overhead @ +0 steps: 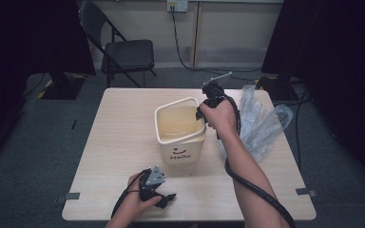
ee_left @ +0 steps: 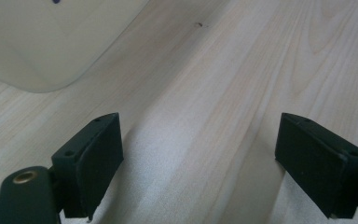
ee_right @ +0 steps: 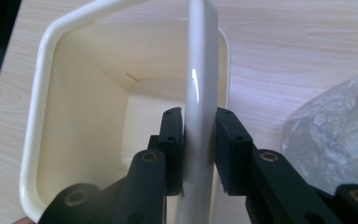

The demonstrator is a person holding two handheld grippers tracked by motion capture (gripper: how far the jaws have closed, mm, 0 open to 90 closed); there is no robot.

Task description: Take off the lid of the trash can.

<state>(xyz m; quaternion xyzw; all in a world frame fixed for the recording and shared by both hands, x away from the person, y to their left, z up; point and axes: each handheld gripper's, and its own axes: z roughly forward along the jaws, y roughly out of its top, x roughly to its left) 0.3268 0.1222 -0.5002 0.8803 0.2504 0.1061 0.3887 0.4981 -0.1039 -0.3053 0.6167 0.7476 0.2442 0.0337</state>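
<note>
The left gripper (overhead: 164, 198) lies low on the surface (overhead: 119, 142) near its front edge, its jaws spread wide with nothing but bare wood between them. In the left gripper view a rounded corner of the cream bin (ee_left: 42, 42) sits ahead and to one side, apart from the jaws.

The bin (overhead: 180, 142) stands upright near the middle of the surface, its mouth facing up and its printed side, with a face and the word "Hello", turned toward the person. Its square opening shows an empty cream inside. A thin hoop handle (ee_right: 198, 93) arches over the mouth.

The right gripper (overhead: 202, 114) is at the bin's right rim. Its jaws are closed tight on the handle, one pad pressed against each face, so the strip runs straight away from the camera between them.

Right of the bin, a crumpled clear plastic bag (overhead: 261, 123) lies on the surface, close beside the right hand (overhead: 222, 118). A black folding chair (overhead: 123, 52) stands on the floor beyond the far edge.
</note>
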